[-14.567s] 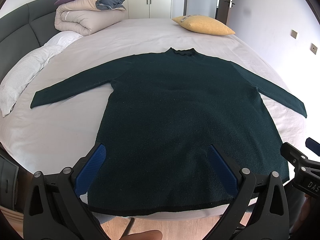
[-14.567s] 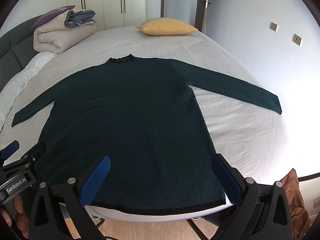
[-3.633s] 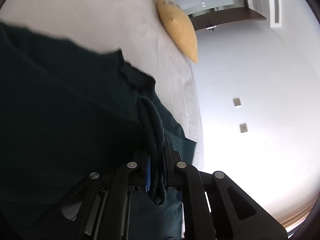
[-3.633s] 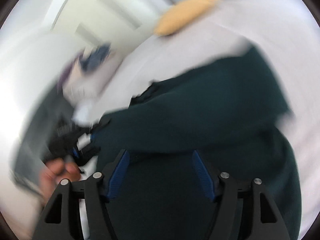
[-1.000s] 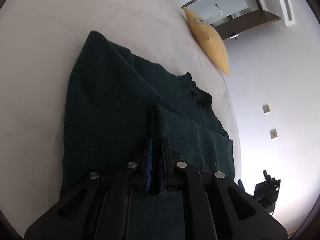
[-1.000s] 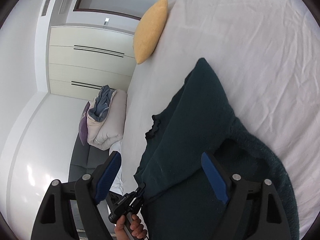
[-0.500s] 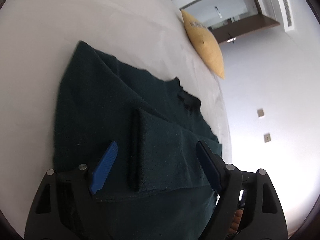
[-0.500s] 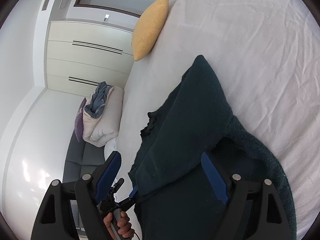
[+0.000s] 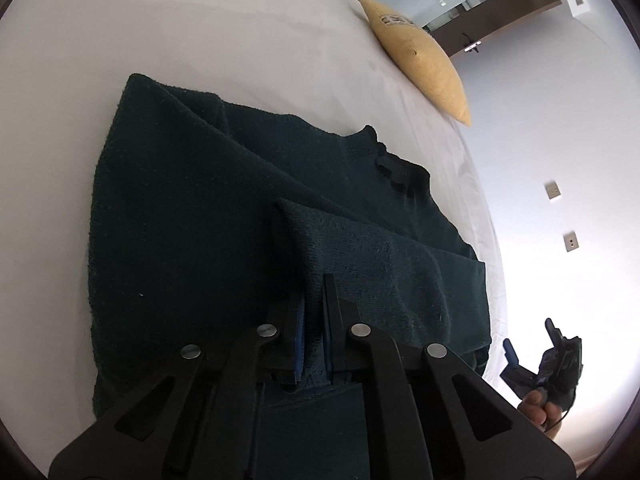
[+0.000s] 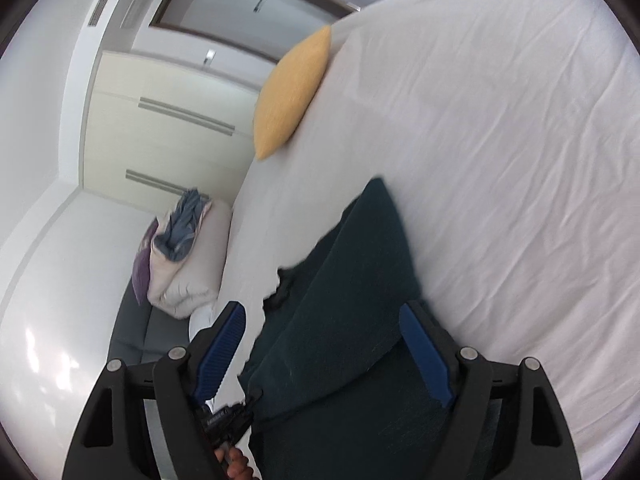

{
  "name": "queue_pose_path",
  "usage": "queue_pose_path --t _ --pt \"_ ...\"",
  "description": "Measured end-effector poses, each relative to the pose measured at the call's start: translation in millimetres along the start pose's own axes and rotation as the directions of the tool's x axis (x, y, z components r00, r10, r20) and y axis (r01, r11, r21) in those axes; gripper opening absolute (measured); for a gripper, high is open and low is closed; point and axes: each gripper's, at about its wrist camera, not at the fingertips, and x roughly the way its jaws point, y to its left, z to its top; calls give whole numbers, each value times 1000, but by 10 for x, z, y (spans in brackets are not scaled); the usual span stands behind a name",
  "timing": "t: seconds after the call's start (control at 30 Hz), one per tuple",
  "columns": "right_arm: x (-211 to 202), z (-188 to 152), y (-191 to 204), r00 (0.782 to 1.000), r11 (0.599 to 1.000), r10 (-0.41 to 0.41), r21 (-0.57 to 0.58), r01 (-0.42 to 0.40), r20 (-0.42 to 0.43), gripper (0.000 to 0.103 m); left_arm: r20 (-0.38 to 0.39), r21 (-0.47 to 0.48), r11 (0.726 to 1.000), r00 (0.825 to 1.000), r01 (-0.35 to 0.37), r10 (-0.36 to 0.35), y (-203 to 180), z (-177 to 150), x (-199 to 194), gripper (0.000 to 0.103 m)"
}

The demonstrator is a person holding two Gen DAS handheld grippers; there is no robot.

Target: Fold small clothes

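A dark green knit sweater (image 9: 192,216) lies on the white bed (image 9: 200,28), both sleeves folded in over the body; its collar (image 9: 394,170) points toward the far side. My left gripper (image 9: 314,312) is shut on the cuff end of the sleeve (image 9: 360,248) that lies across the body. My right gripper (image 10: 324,344) is open and empty above the sweater (image 10: 360,280); it also shows in the left wrist view (image 9: 532,356), off the sweater's right edge. The left gripper shows in the right wrist view (image 10: 228,420) at the sweater's left edge.
A yellow pillow (image 9: 416,56) lies at the far end of the bed, also in the right wrist view (image 10: 292,88). A folded duvet pile (image 10: 188,256) sits by the dark headboard. White wardrobes (image 10: 160,128) and a door stand beyond the bed.
My left gripper, open over the sleeve half a second ago, has closed on the sleeve's cuff end. My right gripper stays open and has tilted, so more of the room shows.
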Motion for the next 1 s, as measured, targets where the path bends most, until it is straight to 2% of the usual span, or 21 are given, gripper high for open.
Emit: queue_pose_path --t 0.1,0.3,0.4,0.5,0.6,0.73,0.8,0.9,1.0 --pt "2 40 31 1000 1000 -13 -19 13 0 83 8 -2 1000 1000 0 0 24 -29 -24 6" --pt "219 14 291 999 991 -34 -128 29 -34 83 24 -6 1000 1000 -8 8 74 -48 -94 6" --pt "407 27 402 997 985 -28 -169 16 -68 83 4 -3 1000 1000 -29 29 90 -57 -20 8" --pt "708 82 454 988 982 32 -179 -59 -154 83 8 9 999 999 -42 42 93 -63 40 9" --pt "994 223 385 976 985 15 -166 -52 -219 83 9 5 1000 1000 -25 25 133 -63 50 10" --pt "1217 630 165 972 995 28 -89 -49 -231 83 5 1 1000 1000 5 -5 209 -58 83 11" --pt "1313 748 100 967 995 24 -88 -47 -254 83 10 -2 1000 1000 23 -23 243 -64 89 11" --pt "1491 733 -59 942 994 -17 -109 -21 -334 78 27 15 1000 999 25 -25 251 -95 110 11" --pt "1410 681 -62 941 990 6 -133 -54 -339 76 34 29 1000 999 6 -7 221 -124 105 11"
